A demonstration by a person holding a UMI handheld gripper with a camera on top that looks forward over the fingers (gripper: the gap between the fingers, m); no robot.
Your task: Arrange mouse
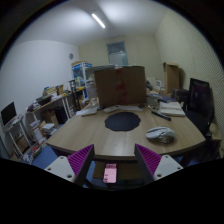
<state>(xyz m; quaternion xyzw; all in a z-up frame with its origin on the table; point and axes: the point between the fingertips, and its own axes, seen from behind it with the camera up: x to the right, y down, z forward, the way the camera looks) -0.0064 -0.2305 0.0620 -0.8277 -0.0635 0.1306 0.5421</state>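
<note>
Gripper view: a wooden table (85, 135) is seen across an office, with a cardboard box (120, 86) at its far side and a round black mouse pad (123, 121) at its middle. A grey mouse (160, 134) is left off the pad, ahead of the right finger. The gripper (115, 160) is held wide apart, empty; the arranging appears not yet begun. No writing can be read.
</note>
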